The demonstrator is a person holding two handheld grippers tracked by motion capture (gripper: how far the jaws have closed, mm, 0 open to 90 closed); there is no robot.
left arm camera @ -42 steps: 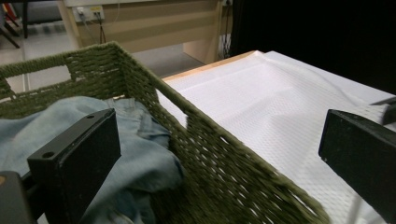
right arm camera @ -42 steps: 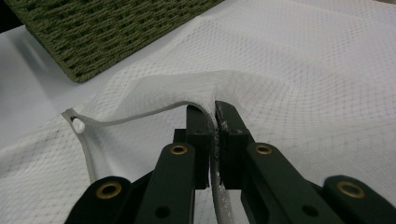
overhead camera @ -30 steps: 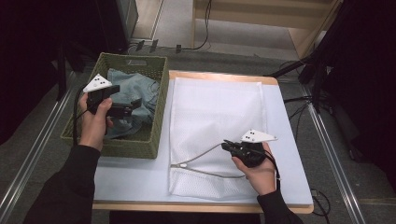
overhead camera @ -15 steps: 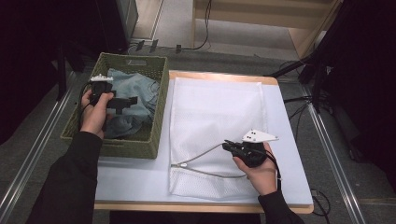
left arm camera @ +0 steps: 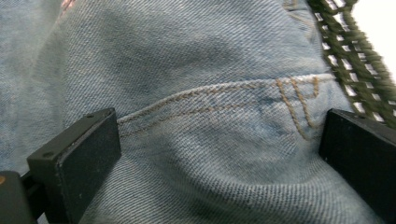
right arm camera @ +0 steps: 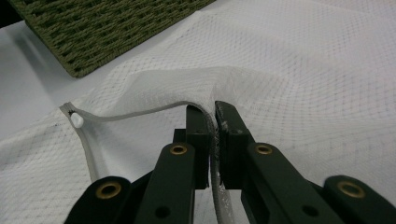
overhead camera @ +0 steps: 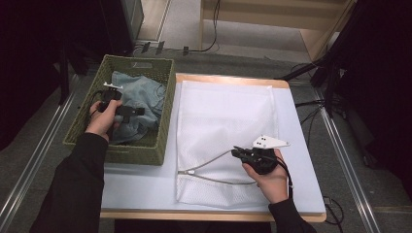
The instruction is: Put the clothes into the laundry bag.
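Faded jeans (left arm camera: 210, 93) between wide-spread left claw (left arm camera: 219, 154); right claw (right arm camera: 212, 135) pinching mesh bag (right arm camera: 303, 70) hem.

Bright tabletop, dark surroundings, soft close-up blur

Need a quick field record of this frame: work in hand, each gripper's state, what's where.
work: loading jeans into a mesh laundry bag
left gripper: open, jaws either side of a stitched fold of the jeans
right gripper: shut on the bag's opening edge, lifting it
jeans: in the green basket, left of the bag
mesh laundry bag: flat on the table, mouth toward the person
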